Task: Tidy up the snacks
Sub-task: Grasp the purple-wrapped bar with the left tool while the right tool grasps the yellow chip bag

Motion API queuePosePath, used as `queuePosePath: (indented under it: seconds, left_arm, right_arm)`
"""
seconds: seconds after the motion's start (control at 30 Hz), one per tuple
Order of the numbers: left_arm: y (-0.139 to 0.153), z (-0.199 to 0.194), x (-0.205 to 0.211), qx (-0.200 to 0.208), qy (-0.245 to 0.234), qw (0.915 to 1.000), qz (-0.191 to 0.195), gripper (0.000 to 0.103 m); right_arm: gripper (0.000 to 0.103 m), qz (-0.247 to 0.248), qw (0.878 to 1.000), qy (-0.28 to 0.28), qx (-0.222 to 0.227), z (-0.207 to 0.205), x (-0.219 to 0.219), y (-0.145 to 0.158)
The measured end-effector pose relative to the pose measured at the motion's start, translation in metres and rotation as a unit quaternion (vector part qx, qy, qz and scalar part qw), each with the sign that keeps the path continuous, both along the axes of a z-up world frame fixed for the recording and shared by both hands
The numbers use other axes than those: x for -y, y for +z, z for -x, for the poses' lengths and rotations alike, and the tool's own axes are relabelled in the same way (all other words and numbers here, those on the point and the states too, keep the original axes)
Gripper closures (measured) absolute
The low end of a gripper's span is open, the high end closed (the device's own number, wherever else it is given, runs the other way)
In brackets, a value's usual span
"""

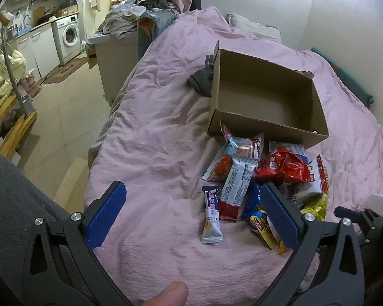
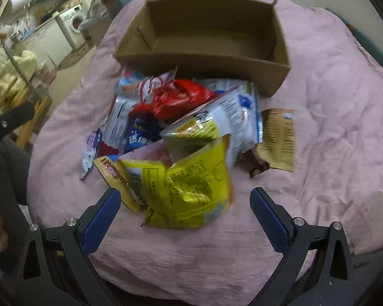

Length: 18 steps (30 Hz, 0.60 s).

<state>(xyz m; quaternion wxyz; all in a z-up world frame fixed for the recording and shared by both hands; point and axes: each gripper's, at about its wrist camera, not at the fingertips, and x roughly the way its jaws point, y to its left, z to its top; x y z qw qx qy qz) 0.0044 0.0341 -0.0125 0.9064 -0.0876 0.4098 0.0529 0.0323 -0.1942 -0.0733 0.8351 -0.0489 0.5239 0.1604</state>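
Cardboard box (image 1: 268,97) sat open on the pink bedcover (image 1: 153,153), upper centre of both views; its interior (image 2: 212,38) held nothing visible. Snack pile (image 1: 255,178) lay outside, touching the box's near wall. Red bag (image 1: 283,168) was on top, yellow bag (image 2: 186,186) nearest the right wrist camera, brown packet (image 2: 278,140) at the pile's right edge. Left gripper (image 1: 191,211) jaws were spread wide, holding nothing. Right gripper (image 2: 185,211) jaws likewise wide apart, empty, yellow bag lying between them.
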Motion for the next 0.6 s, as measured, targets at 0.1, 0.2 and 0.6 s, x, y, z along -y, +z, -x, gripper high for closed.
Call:
queuePosePath:
  seconds: [0.1, 0.2, 0.6]
  left_arm:
    - [-0.002, -0.002, -0.001, -0.006, 0.002, 1.0, 0.002, 0.0]
    - [-0.004, -0.005, -0.003, -0.018, 0.012, 0.9998, -0.003, 0.0]
    - [-0.054, -0.066, -0.005, -0.191, -0.011, 0.9813, 0.02, 0.001]
  right_arm:
    - [0.0, 0.016, 1.0, 0.008, -0.025, -0.015, -0.004, -0.015]
    - [0.005, 0.011, 0.999, 0.012, -0.042, -0.021, -0.001, -0.021]
    - [0.045, -0.066, 0.997, -0.003, -0.044, 0.005, 0.024, 0.005]
